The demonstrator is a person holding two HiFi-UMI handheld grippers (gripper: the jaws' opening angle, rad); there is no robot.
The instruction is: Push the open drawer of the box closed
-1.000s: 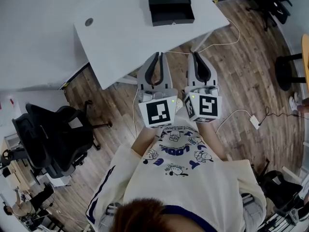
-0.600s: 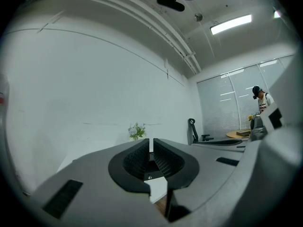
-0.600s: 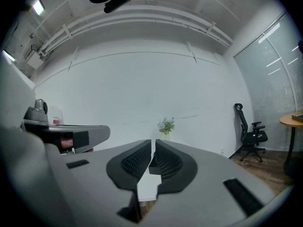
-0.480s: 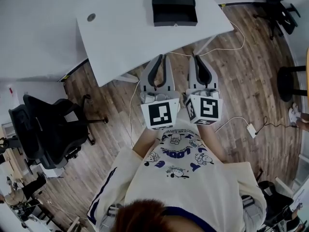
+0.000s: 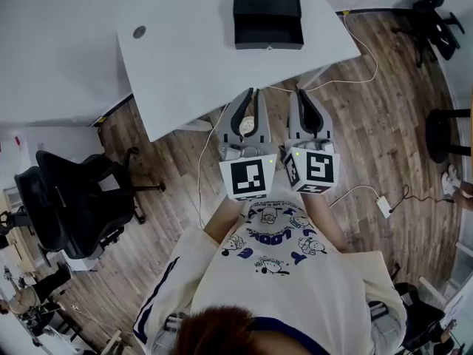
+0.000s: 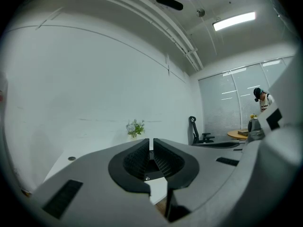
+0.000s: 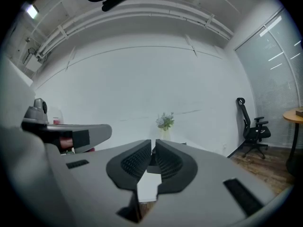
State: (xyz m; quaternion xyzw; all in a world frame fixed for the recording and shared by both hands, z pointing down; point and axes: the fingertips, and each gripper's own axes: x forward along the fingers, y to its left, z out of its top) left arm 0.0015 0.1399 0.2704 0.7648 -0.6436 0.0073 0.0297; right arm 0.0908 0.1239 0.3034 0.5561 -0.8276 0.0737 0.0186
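A black box (image 5: 267,7) stands at the far side of the white table (image 5: 192,58), and its open drawer (image 5: 269,35) sticks out toward me. My left gripper (image 5: 250,93) and right gripper (image 5: 301,93) are held side by side over the wooden floor, with their tips at the table's near edge, well short of the box. Both are shut with nothing between the fingers. In the left gripper view the left gripper (image 6: 151,143) shows its jaws pressed together. The right gripper (image 7: 153,145) looks the same in the right gripper view.
A black office chair (image 5: 77,205) stands on the floor at the left. A cable runs to a white adapter (image 5: 383,206) at the right. More chairs (image 5: 440,9) stand at the far right. A round grommet (image 5: 138,32) sits in the tabletop. A small plant (image 7: 165,121) stands by the wall.
The head view has shifted a little, so the table and box sit slightly more to the right. Both grippers stay shut and side by side at the table's near edge.
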